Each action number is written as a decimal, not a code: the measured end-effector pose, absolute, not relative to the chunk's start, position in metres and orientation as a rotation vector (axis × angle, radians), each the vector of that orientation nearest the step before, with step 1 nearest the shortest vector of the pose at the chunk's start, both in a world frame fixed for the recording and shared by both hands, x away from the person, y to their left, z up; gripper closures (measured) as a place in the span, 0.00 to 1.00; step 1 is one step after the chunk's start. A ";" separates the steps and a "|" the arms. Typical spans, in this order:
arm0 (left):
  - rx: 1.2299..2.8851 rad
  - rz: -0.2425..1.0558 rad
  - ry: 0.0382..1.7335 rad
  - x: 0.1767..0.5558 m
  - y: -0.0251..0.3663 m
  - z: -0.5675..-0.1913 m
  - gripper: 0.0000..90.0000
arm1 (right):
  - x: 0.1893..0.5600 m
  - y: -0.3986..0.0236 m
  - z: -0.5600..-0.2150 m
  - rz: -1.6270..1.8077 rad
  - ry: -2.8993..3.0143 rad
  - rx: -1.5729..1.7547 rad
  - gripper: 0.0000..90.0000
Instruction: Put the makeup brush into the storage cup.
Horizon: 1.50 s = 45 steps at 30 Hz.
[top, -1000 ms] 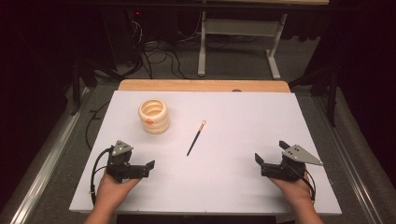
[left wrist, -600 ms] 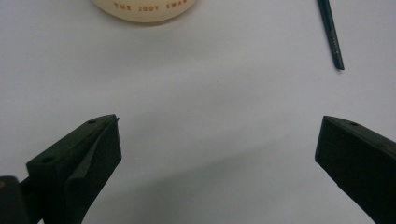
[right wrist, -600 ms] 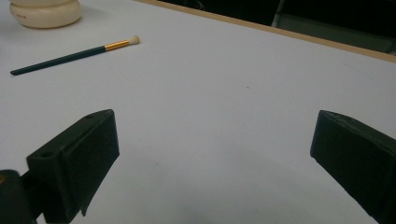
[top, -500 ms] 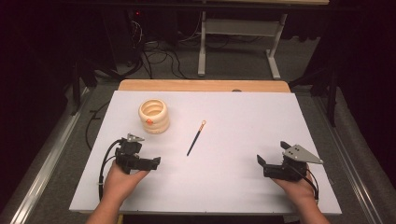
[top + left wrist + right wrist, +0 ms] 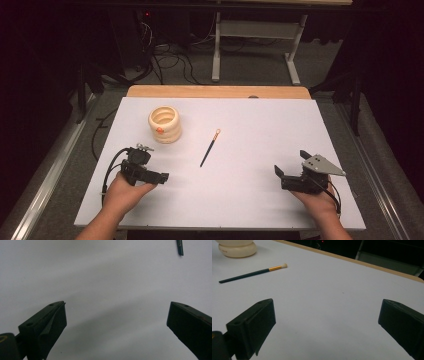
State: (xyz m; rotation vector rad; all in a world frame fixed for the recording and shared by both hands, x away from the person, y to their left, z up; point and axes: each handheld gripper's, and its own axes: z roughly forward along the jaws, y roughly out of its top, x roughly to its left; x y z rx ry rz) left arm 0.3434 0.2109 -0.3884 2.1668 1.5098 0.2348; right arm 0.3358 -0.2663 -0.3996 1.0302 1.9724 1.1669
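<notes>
- Left gripper (image 5: pixel 162 177): jaws spread wide over bare white table (image 5: pixel 260 210), nothing between them, held low at the near left.
- Right gripper (image 5: pixel 278 172): jaws likewise wide apart and empty, at the near right, well apart from the left one.
- Brush (image 5: pixel 210 147): flat on the table between the two grippers and farther out, dark handle, gold ferrule, pale tip pointing away.
- Cream ribbed holder (image 5: pixel 165 124): upright, just left of the brush tip.
</notes>
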 end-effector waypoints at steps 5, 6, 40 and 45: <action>2.260 0.254 1.520 0.347 0.207 -0.388 0.03 | 0.337 -0.267 -0.400 1.174 1.974 1.021 0.03; 2.271 0.251 1.528 0.348 0.207 -0.388 0.03 | 0.338 -0.267 -0.399 1.173 1.975 1.018 0.03; 2.346 0.169 1.468 0.377 0.165 -0.372 0.00 | 0.337 -0.270 -0.394 1.297 1.928 1.020 0.01; 2.338 0.174 1.468 0.378 0.159 -0.371 0.00 | 0.336 -0.268 -0.393 1.300 1.927 1.012 0.01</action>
